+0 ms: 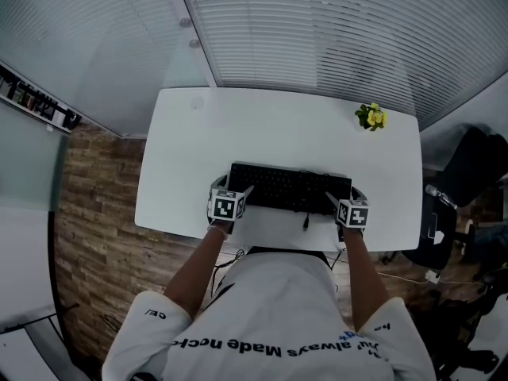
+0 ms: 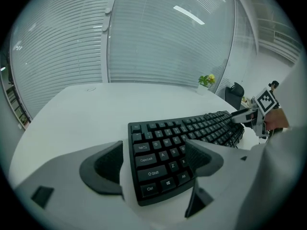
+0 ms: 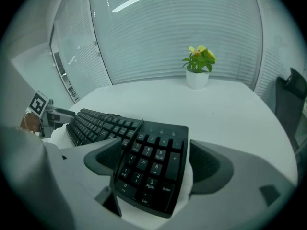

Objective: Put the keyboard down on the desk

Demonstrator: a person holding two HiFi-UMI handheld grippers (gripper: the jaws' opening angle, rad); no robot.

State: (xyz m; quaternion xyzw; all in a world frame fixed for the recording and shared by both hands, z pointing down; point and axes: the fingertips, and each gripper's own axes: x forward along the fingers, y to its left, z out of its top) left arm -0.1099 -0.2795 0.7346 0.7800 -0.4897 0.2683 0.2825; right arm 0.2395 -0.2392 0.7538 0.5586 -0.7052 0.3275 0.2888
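Observation:
A black keyboard (image 1: 290,187) lies level along the front of the white desk (image 1: 278,125), held at both ends. My left gripper (image 1: 232,187) is shut on its left end; in the left gripper view the Ctrl and Shift corner of the keyboard (image 2: 163,162) fills the space between the jaws of my left gripper (image 2: 153,162). My right gripper (image 1: 345,194) is shut on the number-pad end of the keyboard (image 3: 151,157), which shows between the jaws of my right gripper (image 3: 158,162). A black cable (image 1: 305,219) trails off the front edge. I cannot tell whether the keyboard touches the desk.
A small potted plant (image 1: 371,117) with yellow flowers stands at the desk's far right corner. Glass walls with blinds (image 1: 317,30) rise behind the desk. A dark chair (image 1: 476,173) is to the right, and a brick-patterned floor (image 1: 95,213) to the left.

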